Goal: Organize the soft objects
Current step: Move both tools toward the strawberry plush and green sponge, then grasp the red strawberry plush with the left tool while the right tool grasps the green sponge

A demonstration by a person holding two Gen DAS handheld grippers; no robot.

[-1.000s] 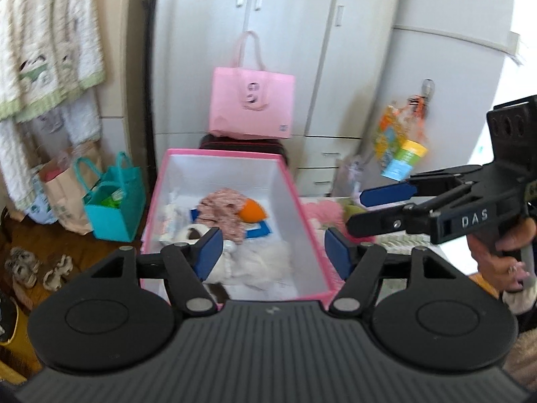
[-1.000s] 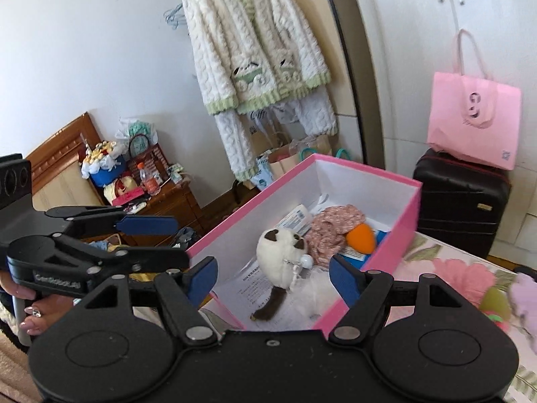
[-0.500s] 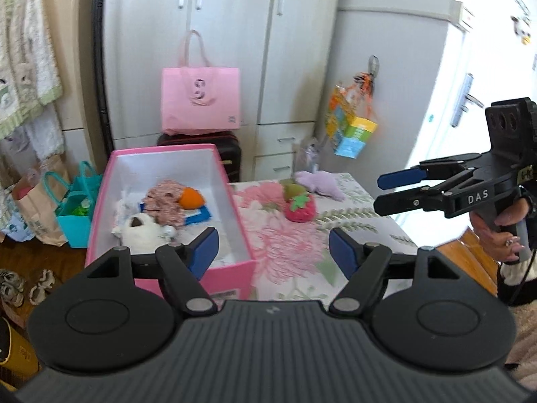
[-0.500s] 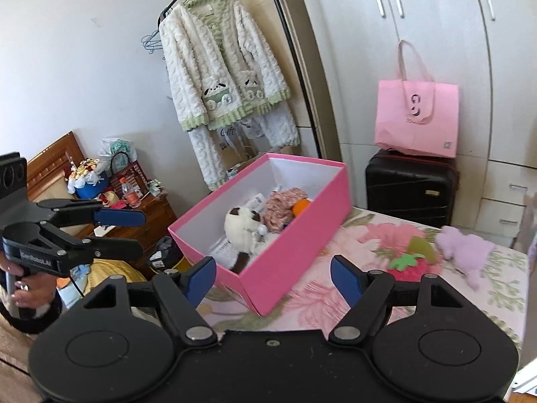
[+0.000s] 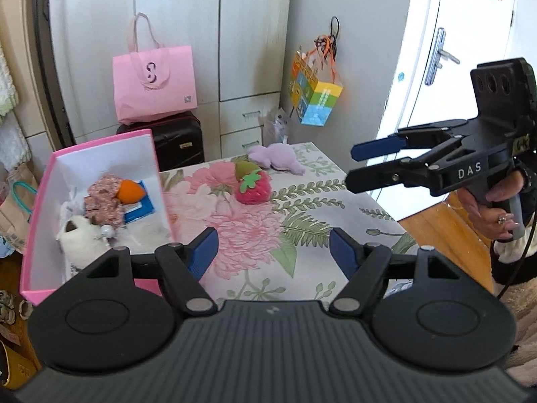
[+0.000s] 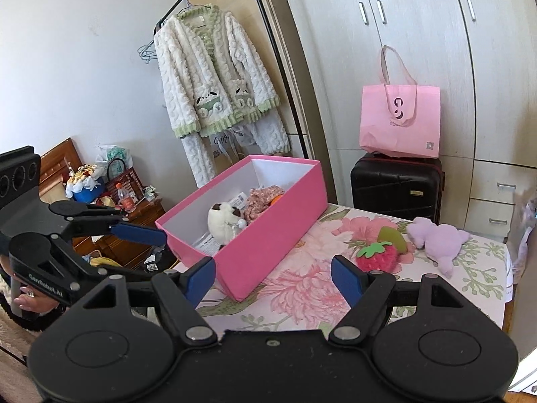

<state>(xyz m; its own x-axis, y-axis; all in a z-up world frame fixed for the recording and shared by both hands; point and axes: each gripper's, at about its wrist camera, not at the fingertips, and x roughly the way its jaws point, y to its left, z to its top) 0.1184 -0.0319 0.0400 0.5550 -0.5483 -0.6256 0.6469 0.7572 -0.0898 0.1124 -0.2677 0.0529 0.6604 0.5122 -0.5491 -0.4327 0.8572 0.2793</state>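
A pink box [image 5: 157, 168] stands on the left of a floral-clothed table [image 5: 302, 221]. It holds a white plush [image 5: 82, 238], a pink patterned fabric piece [image 5: 104, 198] and an orange toy [image 5: 129, 191]. A red strawberry plush [image 5: 253, 186] lies on the cloth to the right of the box, a green piece [image 5: 246, 168] behind it, and a lilac plush [image 5: 278, 158] farther back. My left gripper [image 5: 272, 248] hovers open over the near cloth, empty. My right gripper [image 5: 352, 167] is open and empty off the table's right side. The right wrist view shows the box [image 6: 268, 245], strawberry [image 6: 377, 255] and lilac plush [image 6: 436, 238].
A pink tote bag [image 5: 154, 84] sits on a black suitcase [image 5: 181, 141] behind the table, against white wardrobes. A colourful paper bag [image 5: 315, 97] hangs on the wall at the right. A fluffy cardigan [image 6: 214, 77] hangs left of the box, above a cluttered wooden cabinet [image 6: 134, 221].
Both grippers have drawn back from over the box and swung right. The floral cloth, the strawberry and the lilac plush have come into view. Both stay empty.
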